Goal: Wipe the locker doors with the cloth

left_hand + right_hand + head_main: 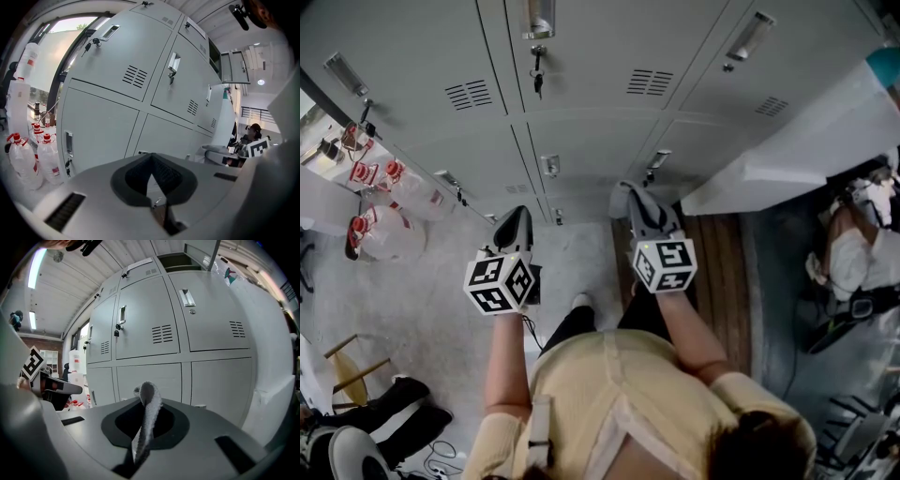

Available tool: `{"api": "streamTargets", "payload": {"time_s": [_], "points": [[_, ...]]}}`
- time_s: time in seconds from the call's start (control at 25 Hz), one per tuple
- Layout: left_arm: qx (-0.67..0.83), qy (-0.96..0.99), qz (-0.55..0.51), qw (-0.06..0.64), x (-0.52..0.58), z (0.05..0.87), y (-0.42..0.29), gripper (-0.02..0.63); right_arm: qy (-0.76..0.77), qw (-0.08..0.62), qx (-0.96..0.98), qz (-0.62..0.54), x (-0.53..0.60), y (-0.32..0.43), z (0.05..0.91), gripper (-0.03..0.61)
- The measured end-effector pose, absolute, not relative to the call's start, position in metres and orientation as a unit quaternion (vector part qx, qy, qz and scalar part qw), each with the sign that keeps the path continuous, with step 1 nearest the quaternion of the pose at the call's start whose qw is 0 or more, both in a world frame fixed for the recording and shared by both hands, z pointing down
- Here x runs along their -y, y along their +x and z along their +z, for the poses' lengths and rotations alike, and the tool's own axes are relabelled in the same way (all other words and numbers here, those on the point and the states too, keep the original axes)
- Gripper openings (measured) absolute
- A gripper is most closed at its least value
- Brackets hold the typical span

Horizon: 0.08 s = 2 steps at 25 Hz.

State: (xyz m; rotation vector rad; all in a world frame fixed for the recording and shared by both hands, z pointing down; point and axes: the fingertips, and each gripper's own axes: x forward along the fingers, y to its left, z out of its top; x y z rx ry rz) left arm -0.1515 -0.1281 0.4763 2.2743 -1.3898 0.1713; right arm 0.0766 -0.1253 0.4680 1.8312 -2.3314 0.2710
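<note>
Head view: my right gripper [645, 214] holds the cloth [628, 193] and points at 12 o'clock toward the locker doors [581, 141]; my left gripper [517, 218] sits at its 9 o'clock, about level with it, and both look short of the doors.

Left gripper view: jaws closed tip to tip, nothing between them; doors ahead from 10 to 2 o'clock.

Right gripper view: jaws pinched on the cloth, its strip running 6 to 12 o'clock; a lower door lies dead ahead, so I judge the right hand leads.
</note>
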Motion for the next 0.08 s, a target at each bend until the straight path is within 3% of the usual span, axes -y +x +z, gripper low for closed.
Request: {"api": "streamTargets", "payload": {"time_s": [0.08], "points": [[0.508,0.827,0.061,0.234,0.1295,0.4775,-0.1518,0.002,0.611,0.083,0.782,0.09,0.1277,0.0754,0.4687,0.015]]}}
